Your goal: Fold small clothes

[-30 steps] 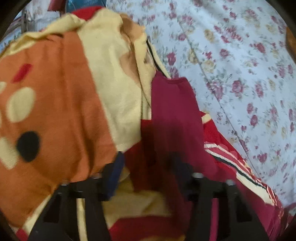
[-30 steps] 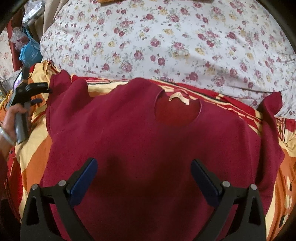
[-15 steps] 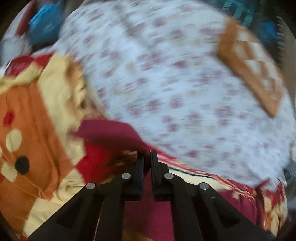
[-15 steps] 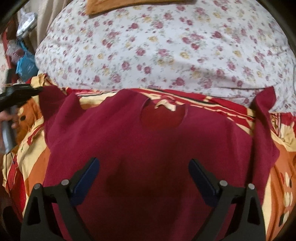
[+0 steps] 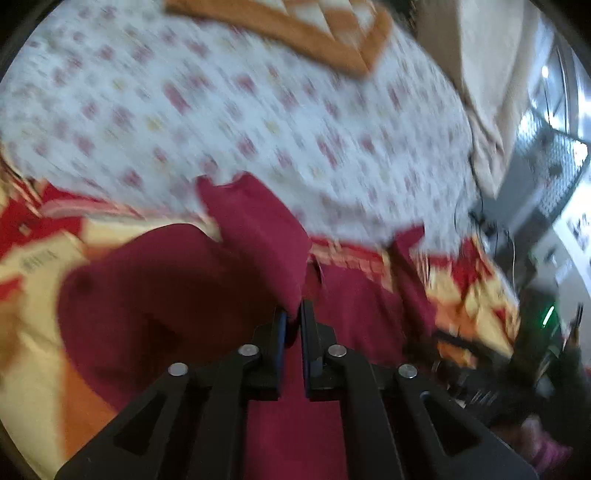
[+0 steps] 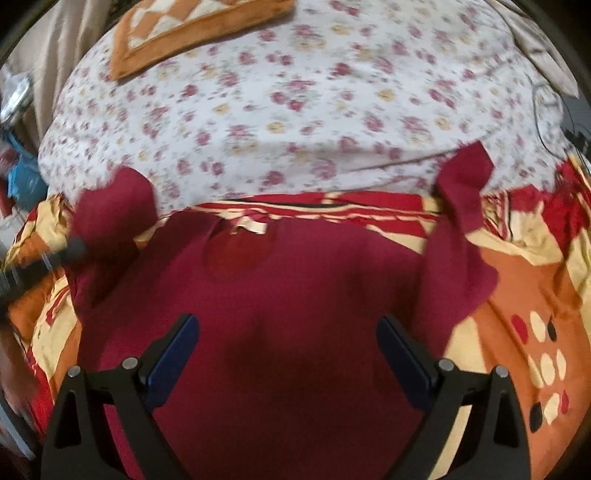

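Observation:
A small maroon T-shirt (image 6: 295,291) lies spread on a patterned blanket, neck hole away from me in the right wrist view. My left gripper (image 5: 291,321) is shut on the shirt's left sleeve (image 5: 255,229) and lifts it off the blanket; the same sleeve (image 6: 110,214) and the gripper (image 6: 70,251) show at the left of the right wrist view. My right gripper (image 6: 288,343) is open and empty above the shirt's lower body. The right sleeve (image 6: 461,199) lies spread outward.
The orange, red and cream blanket (image 6: 524,280) lies under the shirt. A floral sheet (image 6: 295,110) covers the bed beyond, with an orange checked cushion (image 6: 184,33) at the back. Cables and dark gear (image 5: 535,332) stand at the right in the left wrist view.
My left gripper went from open over the sleeve to shut on it, then lifted and swung it to the right. My right gripper stayed open and drew back slightly.

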Available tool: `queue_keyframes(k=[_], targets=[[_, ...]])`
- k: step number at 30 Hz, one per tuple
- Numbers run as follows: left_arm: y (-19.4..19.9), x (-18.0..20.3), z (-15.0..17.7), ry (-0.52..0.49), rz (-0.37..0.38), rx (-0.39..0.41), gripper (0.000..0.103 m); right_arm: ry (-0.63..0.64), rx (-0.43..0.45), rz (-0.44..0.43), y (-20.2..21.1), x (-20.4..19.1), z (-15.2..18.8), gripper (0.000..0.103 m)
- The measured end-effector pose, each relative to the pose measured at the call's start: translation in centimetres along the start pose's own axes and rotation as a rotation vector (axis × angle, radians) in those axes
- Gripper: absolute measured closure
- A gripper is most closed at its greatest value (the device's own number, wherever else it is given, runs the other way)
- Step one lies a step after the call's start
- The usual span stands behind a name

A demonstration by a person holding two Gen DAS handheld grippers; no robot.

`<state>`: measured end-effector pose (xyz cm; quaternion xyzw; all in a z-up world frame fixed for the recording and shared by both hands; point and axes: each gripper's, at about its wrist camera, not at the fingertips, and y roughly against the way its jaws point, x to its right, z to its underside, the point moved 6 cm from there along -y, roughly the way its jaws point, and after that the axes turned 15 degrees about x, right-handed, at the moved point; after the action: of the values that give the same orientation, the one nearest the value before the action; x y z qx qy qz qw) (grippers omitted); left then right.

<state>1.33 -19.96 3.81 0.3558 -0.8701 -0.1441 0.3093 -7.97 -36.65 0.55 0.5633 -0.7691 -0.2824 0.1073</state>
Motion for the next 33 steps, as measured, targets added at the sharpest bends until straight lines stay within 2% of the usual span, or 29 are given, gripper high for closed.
queue_keyframes(k=[2, 3, 4, 7, 9, 11, 13, 16, 17, 18, 19, 20, 21, 22, 24, 25, 27, 29, 30, 33], targets=[[-2.6, 1.1, 3.6, -0.021, -0.006, -0.126, 0.098, -0.044, -0.015, -0.011, 0.0, 1.2, 0.2, 0.004], [-3.3, 1.2, 4.7, -0.016, -0.001, -0.173, 0.091, -0.054, -0.024, -0.016, -0.1, 1.4, 0.4, 0.004], [-3.5, 1.3, 5.6, -0.006, 0.005, -0.208, 0.089, -0.068, -0.037, -0.026, -0.2, 1.7, 0.5, 0.004], [-1.7, 1.8, 5.3, -0.041, 0.005, -0.191, 0.079, -0.102, -0.046, -0.072, -0.2, 1.9, 0.7, 0.004], [0.6, 1.7, 4.3, -0.099, -0.015, -0.153, 0.079, -0.106, -0.047, -0.098, -0.4, 1.6, 0.7, 0.004], [2.5, 1.1, 3.3, -0.167, -0.065, -0.111, 0.079, -0.117, -0.046, -0.135, -0.9, 1.0, 0.5, 0.004], [4.3, -0.6, 2.5, -0.213, -0.149, -0.074, 0.079, -0.125, -0.056, -0.157, -1.8, 0.5, 0.4, 0.005], [5.9, -4.2, 1.7, -0.248, -0.300, -0.052, 0.079, -0.111, -0.127, -0.150, -3.9, -0.5, 1.2, 0.019], [6.3, -5.5, 1.6, -0.245, -0.337, -0.051, 0.079, -0.103, -0.146, -0.154, -4.4, -0.8, 1.6, 0.028], [6.6, -6.7, 1.6, -0.235, -0.374, -0.050, 0.079, -0.081, -0.159, -0.162, -4.9, -1.4, 2.0, 0.041], [6.7, -7.7, 1.7, -0.227, -0.408, -0.050, 0.079, -0.032, -0.162, -0.147, -5.1, -1.9, 2.4, 0.050], [6.8, -8.7, 1.8, -0.218, -0.442, -0.051, 0.079, 0.016, -0.164, -0.130, -5.3, -2.2, 2.7, 0.070], [6.7, -9.6, 1.9, -0.202, -0.470, -0.054, 0.079, 0.050, -0.168, -0.126, -5.4, -2.5, 3.0, 0.080], [6.5, -10.5, 2.0, -0.179, -0.486, -0.059, 0.079, 0.069, -0.166, -0.134, -5.3, -2.8, 3.3, 0.082], [6.4, -11.6, 2.4, -0.122, -0.488, -0.064, 0.079, 0.112, -0.147, -0.149, -4.5, -3.2, 3.0, 0.092], [6.6, -11.9, 2.5, -0.091, -0.480, -0.061, 0.079, 0.120, -0.123, -0.164, -3.6, -3.1, 2.4, 0.092], [7.2, -11.6, 2.7, -0.067, -0.459, -0.039, 0.079, 0.126, -0.060, -0.136, -1.9, -1.9, 0.5, 0.092], [7.8, -10.9, 2.7, -0.079, -0.448, -0.019, 0.079, 0.132, 0.032, -0.039, -0.1, 0.8, -2.2, 0.092], [7.7, -10.5, 2.9, -0.081, -0.437, -0.018, 0.079, 0.133, 0.046, 0.020, 0.0, 2.2, -3.1, 0.092], [7.2, -10.1, 3.3, -0.093, -0.436, -0.034, 0.079, 0.112, 0.007, 0.126, -1.4, 5.3, -3.5, 0.092]])
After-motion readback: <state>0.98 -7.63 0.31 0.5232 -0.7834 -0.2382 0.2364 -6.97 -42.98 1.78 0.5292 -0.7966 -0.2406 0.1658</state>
